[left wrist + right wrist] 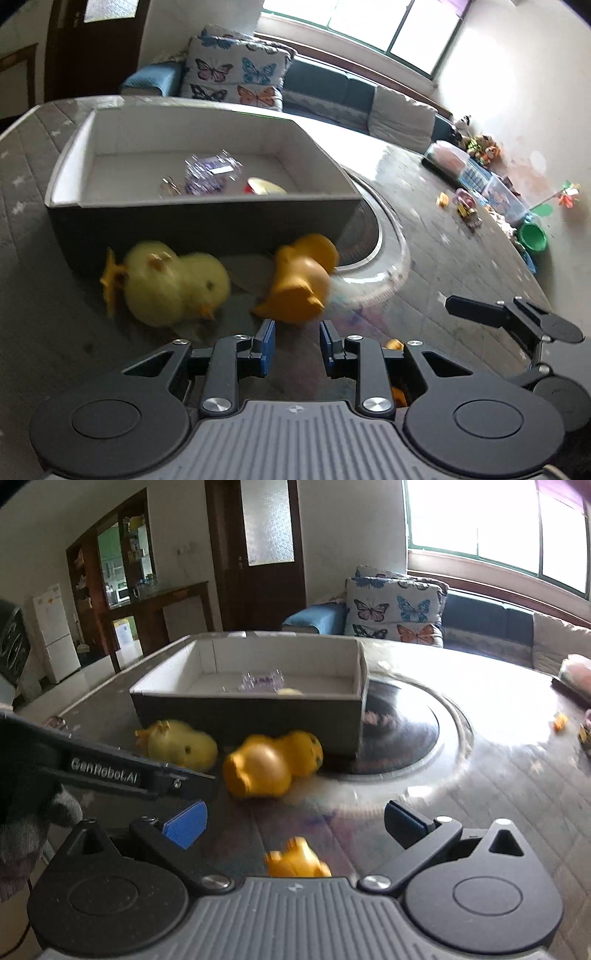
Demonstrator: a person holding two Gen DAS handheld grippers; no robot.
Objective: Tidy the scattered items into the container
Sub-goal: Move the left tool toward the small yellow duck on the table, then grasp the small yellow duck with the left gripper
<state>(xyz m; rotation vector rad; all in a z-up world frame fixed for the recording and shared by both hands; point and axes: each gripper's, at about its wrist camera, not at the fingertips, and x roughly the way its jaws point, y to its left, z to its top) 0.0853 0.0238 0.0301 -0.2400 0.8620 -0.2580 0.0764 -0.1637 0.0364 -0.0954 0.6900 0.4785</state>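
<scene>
Both jaws are apart and hold nothing: left gripper [294, 341] near the orange duck [301, 278], right gripper [295, 821] over a small duck [297, 858]; box [203, 218] far behind.

Box [207, 218] on table [461, 258], two ducks [299, 280] lying just before its front wall

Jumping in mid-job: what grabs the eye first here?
Two toy ducks lie toppled against the near wall of the grey open cardboard box: a pale yellow duck and an orange rubber duck. A smaller orange duck lies between the open right claw fingers.
</scene>
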